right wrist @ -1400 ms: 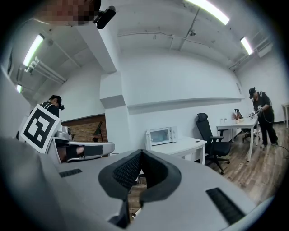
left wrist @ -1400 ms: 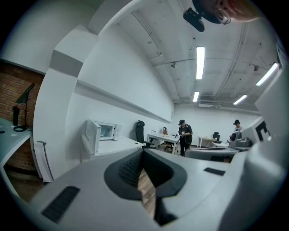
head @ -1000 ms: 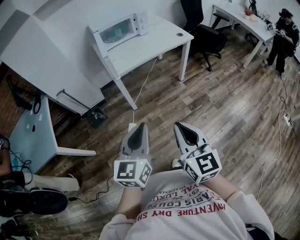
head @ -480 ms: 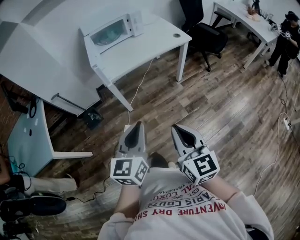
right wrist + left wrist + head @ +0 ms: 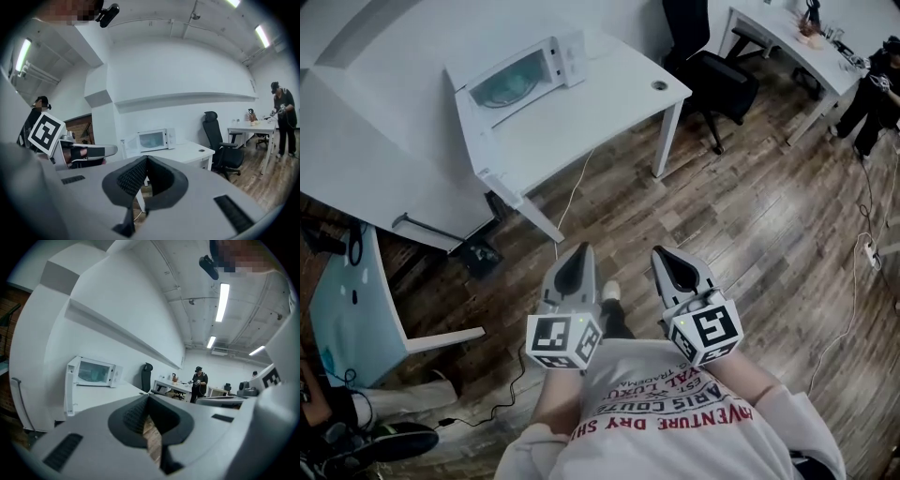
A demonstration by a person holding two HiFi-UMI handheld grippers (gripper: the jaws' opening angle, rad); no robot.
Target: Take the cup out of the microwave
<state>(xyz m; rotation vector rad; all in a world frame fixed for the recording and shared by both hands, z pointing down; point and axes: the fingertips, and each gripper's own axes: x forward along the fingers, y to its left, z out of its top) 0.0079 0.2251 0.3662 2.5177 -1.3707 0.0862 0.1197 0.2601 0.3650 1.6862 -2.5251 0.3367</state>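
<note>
Since the earlier frames the white desk (image 5: 581, 112) and the microwave (image 5: 517, 66) on it have slid toward the left of the head view and show slightly larger, and a shoe (image 5: 610, 292) now shows on the wood floor (image 5: 750, 216) between the two grippers. Both grippers are held side by side in front of the person's chest, pointing toward the desk and well apart from it. The left gripper (image 5: 577, 251) has its jaws pressed together with nothing between them. The right gripper (image 5: 662, 253) is likewise closed and empty. On the desk's far left part, against the wall, the microwave turns its greenish window toward the person. The cup cannot be made out behind that glass. A black office chair (image 5: 712, 66) stands just right of the desk.
</note>
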